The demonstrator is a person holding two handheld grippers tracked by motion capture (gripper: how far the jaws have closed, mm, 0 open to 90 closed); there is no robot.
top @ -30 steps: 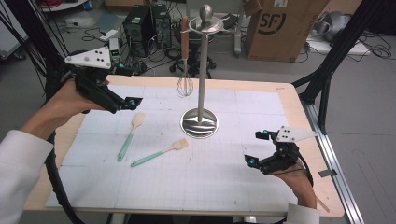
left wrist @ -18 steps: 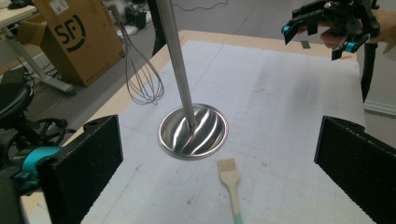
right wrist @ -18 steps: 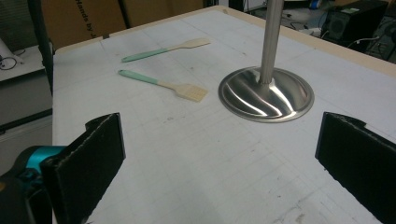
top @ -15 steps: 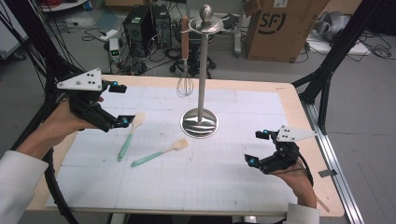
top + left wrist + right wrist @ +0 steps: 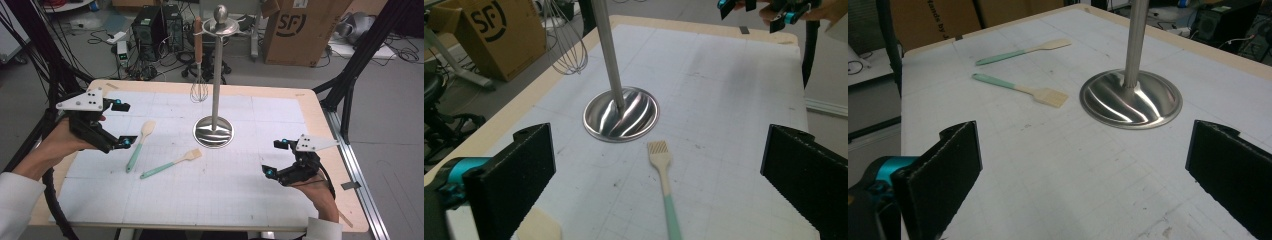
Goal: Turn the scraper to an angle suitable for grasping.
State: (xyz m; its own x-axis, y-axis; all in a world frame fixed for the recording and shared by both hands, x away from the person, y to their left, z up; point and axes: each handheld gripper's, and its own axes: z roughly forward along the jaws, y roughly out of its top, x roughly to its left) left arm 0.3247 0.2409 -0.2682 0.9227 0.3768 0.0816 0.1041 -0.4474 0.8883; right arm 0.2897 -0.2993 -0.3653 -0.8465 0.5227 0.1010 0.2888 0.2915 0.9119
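Two teal-handled wooden utensils lie left of centre on the white mat: a spoon-shaped spatula and a slotted spatula. My left gripper is open just left of the spoon-shaped one, its lower jaw close to the handle. In the left gripper view the slotted spatula lies between the wide jaws and the spoon's head sits at the bottom left. My right gripper is open and holds nothing near the table's right front. Both utensils lie far ahead of it.
A steel hanging stand with a round base rises at mid-table. A whisk with a wooden handle hangs from its top ring. Cardboard boxes, cables and computer gear lie on the floor beyond the table's far edge.
My left gripper has come down and toward the near side, ending beside the spoon-shaped spatula. The right gripper has hardly moved.
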